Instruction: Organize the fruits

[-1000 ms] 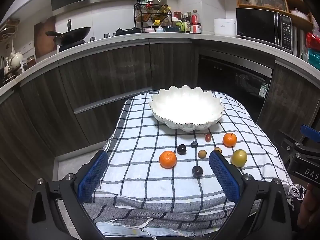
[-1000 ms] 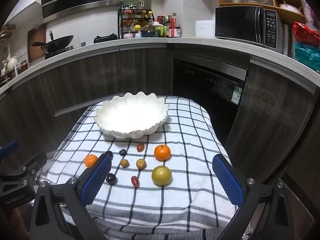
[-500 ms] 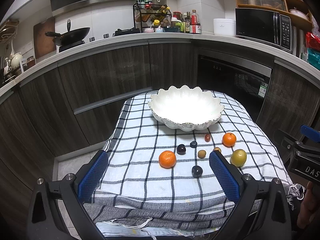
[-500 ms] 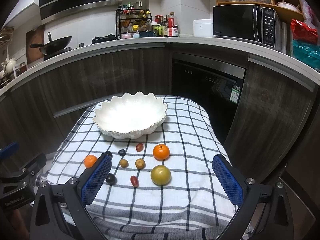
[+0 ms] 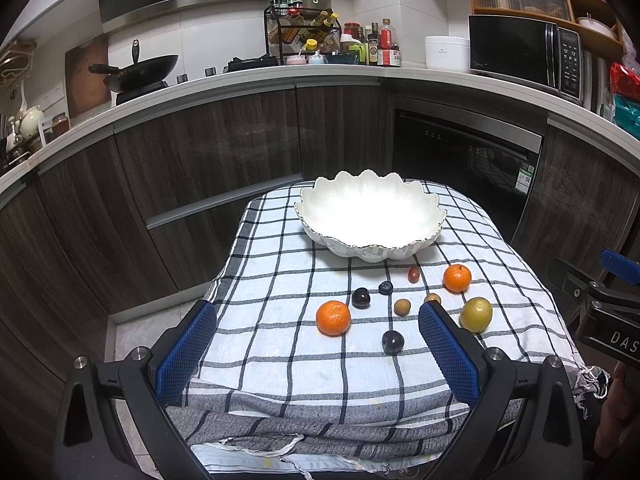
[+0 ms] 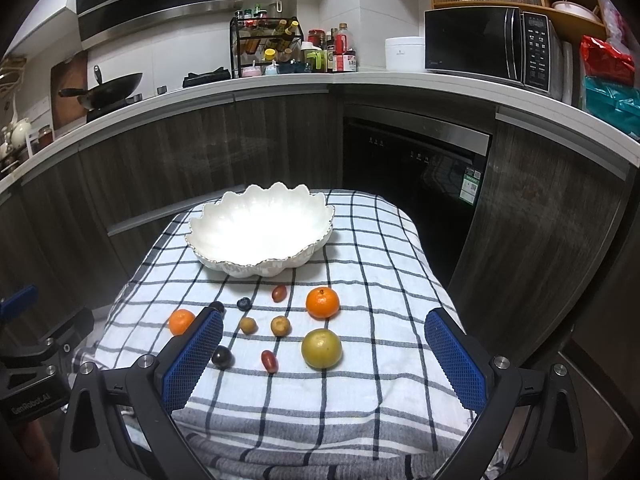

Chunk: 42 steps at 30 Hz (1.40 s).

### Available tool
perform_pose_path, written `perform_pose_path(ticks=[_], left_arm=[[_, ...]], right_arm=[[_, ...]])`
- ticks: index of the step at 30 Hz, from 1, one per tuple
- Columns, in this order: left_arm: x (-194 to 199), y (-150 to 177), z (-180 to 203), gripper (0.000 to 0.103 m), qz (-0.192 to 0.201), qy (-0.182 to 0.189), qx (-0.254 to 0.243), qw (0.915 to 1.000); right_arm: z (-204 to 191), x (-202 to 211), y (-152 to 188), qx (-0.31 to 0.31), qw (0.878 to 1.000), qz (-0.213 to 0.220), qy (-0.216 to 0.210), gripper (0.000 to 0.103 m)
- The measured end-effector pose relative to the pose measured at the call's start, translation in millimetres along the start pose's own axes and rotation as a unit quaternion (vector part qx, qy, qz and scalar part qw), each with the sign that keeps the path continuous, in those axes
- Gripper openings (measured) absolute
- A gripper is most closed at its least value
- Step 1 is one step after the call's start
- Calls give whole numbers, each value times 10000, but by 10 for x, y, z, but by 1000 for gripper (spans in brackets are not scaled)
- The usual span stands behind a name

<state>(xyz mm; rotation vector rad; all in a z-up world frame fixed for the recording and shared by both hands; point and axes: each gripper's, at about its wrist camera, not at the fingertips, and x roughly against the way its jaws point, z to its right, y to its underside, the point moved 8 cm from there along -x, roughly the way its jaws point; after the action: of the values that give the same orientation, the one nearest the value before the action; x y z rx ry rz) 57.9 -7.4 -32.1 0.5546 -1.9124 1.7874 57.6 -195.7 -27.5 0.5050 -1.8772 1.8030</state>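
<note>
1. Left gripper [image 5: 316, 334] and right gripper [image 6: 324, 342]: jaws spread wide, nothing held, both short of the table's near edge.
2. Risk: the round fruits will likely roll on the checked cloth [image 6: 360, 408] if a finger nudges them; the draped edge offers no stop.
3. Risk: the small fruits lie close together, so a wide closing grasp could catch two at once.
4. Scalloped white bowl [image 6: 260, 236]: empty, at the far end of the table.
5. Green-yellow fruit [image 6: 321, 348] and an orange [image 6: 322, 302] lie ahead of the right gripper; another orange [image 5: 333, 318] and a dark plum [image 5: 392, 342] lie ahead of the left.
</note>
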Motion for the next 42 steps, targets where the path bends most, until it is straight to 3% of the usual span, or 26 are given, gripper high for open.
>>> perform_pose_path(ticks=[42], left_arm=[[-190,82,12,103,-165,-34,-79,9998]], right_arm=[[-27,-131,54,-48,9998,-177,-48,103]])
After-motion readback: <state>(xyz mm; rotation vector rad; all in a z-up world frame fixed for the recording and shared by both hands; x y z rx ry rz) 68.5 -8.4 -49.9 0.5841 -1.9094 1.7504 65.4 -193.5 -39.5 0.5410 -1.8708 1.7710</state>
